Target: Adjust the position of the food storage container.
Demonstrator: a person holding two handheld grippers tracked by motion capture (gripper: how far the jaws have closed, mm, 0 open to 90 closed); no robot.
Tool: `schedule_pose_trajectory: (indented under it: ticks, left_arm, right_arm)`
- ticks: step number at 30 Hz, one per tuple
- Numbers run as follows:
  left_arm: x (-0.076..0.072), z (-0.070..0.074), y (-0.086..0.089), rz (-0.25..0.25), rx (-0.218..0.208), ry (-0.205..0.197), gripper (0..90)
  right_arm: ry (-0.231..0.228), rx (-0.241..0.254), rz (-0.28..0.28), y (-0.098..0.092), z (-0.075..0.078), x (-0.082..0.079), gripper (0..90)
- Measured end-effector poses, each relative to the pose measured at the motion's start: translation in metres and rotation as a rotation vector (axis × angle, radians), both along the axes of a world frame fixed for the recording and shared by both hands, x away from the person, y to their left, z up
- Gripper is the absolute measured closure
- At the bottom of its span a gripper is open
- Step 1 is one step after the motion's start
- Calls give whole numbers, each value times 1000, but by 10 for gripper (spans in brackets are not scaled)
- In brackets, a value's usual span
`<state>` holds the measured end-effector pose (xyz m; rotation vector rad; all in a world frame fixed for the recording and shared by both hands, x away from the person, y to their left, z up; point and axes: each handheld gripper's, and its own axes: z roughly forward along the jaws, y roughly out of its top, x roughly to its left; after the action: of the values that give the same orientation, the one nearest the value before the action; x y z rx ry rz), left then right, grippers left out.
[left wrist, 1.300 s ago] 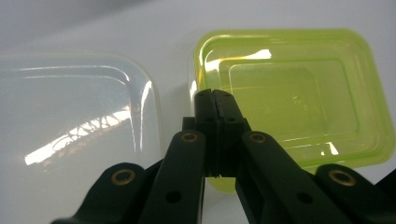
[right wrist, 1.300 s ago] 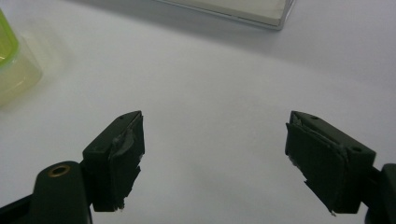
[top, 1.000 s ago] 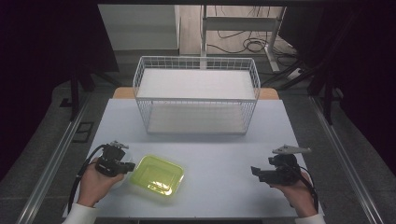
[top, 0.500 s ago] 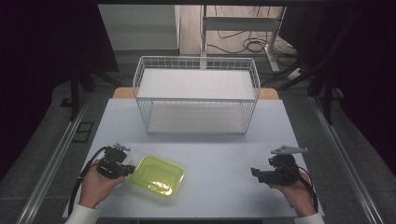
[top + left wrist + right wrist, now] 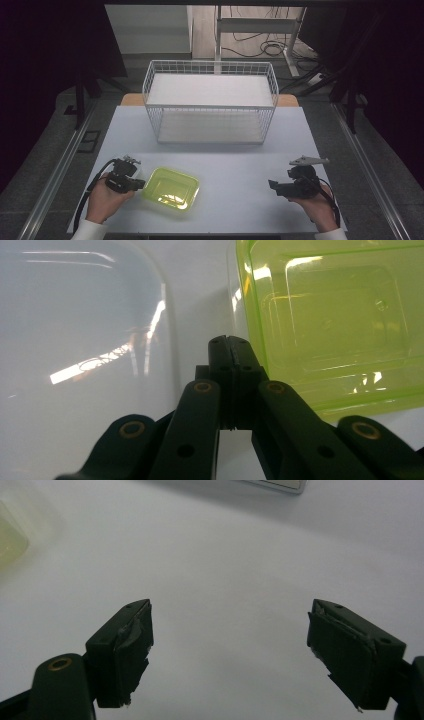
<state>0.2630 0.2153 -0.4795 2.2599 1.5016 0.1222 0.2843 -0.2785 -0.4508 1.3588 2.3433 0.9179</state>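
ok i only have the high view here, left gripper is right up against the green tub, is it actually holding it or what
Observer: No. In the left gripper view the left gripper has its jaws pressed together with nothing between them, just beside the rim of the green tub.
Operator: and the right one, cant tell open or shut from up here
Observer: The right gripper is wide open, with bare white table between its jaws.
Operator: anything in the tub
Observer: Nothing that I can see; through its clear green base the left gripper view shows just moulded ridges and light reflections.
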Motion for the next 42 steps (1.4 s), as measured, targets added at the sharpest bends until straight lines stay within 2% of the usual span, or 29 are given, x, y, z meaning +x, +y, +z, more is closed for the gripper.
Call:
schedule_pose_trajectory:
  ticks: [5, 11, 18, 29, 33, 37, 42]
  left_arm:
    - [1, -2, -10, -7, -21, 2, 899]
    - [1, -2, -21, -33, -25, 10, 899]
    - [3, -4, -33, -41, -35, 15, 899]
    - [8, -9, -61, -101, -50, 39, 899]
    - [9, -11, -74, -123, -63, 51, 899]
    - [9, -12, -85, -142, -78, 47, 899]
    - [10, -13, -91, -139, -101, 42, 899]
  right_arm:
    - [0, -3, -2, 1, 0, 0, 183]
    - [2, -6, 2, 2, -1, 0, 183]
    - [5, -5, 3, 3, -1, 0, 183]
    - [13, -7, -6, 3, -3, 1, 183]
    - [13, -8, -2, 4, -3, 0, 183]
    - [16, -11, 1, 5, -4, 0, 183]
    - [21, -11, -3, 4, -5, 0, 183]
